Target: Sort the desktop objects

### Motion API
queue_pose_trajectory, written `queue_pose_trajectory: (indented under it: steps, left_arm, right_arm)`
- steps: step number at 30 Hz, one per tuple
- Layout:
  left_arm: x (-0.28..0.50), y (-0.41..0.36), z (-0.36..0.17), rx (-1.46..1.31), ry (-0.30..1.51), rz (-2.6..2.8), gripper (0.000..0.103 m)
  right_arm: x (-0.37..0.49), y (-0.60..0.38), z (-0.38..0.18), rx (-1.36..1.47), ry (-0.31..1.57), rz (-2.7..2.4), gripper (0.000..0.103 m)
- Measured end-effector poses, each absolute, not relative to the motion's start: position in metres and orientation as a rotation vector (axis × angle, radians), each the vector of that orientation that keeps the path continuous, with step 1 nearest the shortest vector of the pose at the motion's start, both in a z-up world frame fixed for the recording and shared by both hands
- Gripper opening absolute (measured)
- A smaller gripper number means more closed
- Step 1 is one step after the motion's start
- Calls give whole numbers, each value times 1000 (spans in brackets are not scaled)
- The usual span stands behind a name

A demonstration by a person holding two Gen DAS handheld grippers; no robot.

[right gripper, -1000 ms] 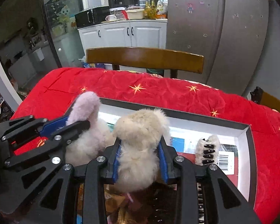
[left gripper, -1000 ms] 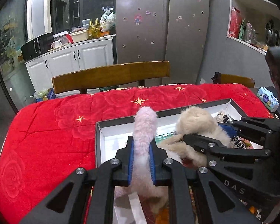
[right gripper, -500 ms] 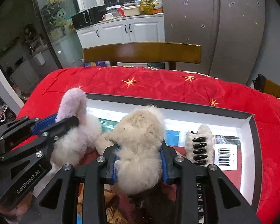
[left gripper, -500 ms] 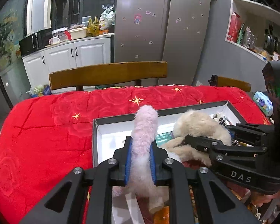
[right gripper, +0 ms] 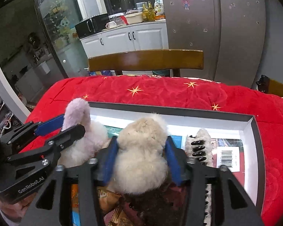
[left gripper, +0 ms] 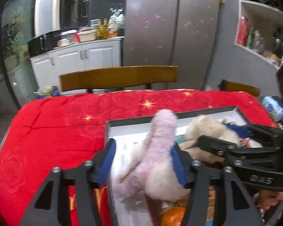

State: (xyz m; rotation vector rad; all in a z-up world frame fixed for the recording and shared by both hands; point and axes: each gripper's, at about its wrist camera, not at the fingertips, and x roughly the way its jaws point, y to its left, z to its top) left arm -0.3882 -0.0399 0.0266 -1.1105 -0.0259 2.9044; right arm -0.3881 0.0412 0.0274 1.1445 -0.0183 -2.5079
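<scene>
My left gripper (left gripper: 143, 162) is open; a fluffy pink plush clip (left gripper: 158, 150) leans against its right pad, with a gap on the left. My right gripper (right gripper: 139, 158) is open around a fluffy beige plush clip (right gripper: 141, 154). Both hang over a shallow dark-rimmed box with white walls (right gripper: 254, 141) on the red tablecloth (right gripper: 160, 92). The box rim also shows in the left wrist view (left gripper: 108, 130). The pink clip (right gripper: 79, 131) and left gripper (right gripper: 64, 128) show at left in the right wrist view. The beige clip (left gripper: 209, 131) and right gripper (left gripper: 232, 139) show at right in the left wrist view.
A white fluffy claw clip with black teeth (right gripper: 200, 146) lies in the box next to a barcode label (right gripper: 226, 158). Snack packets (right gripper: 105, 197) lie near the box's front. A wooden chair (right gripper: 145, 60) stands behind the table. A tissue pack (left gripper: 271, 107) lies at right.
Both grippers have opened: their blue pads have spread away from the plush clips. The pink clip now leans to the right and sits lower over the box.
</scene>
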Motion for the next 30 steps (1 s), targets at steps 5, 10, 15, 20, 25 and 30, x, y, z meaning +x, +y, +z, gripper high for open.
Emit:
queue_pose_trajectory:
  steps: [5, 10, 15, 20, 25, 30]
  left_arm:
    - [-391, -54, 26, -1151, -134, 2926, 90]
    - [-389, -64, 28, -1133, -200, 2922, 101]
    - [-389, -67, 27, -1144, -226, 2916, 101]
    - [-387, -71, 28, -1123, -231, 2917, 101]
    - [-384, -71, 32, -1108, -220, 2925, 101]
    - [-376, -69, 42, -1085, -175, 2963, 101]
  right_arm:
    - [-385, 41, 33, 1115, 39, -2558, 90]
    - [-379, 46, 42, 1033, 16, -2571, 103]
    - [-374, 40, 48, 1010, 80, -2606, 103]
    - [-376, 40, 48, 1022, 83, -2613, 103]
    - [-375, 41, 47, 1028, 82, -2612, 103]
    - [-373, 40, 52, 1021, 93, -2621, 103]
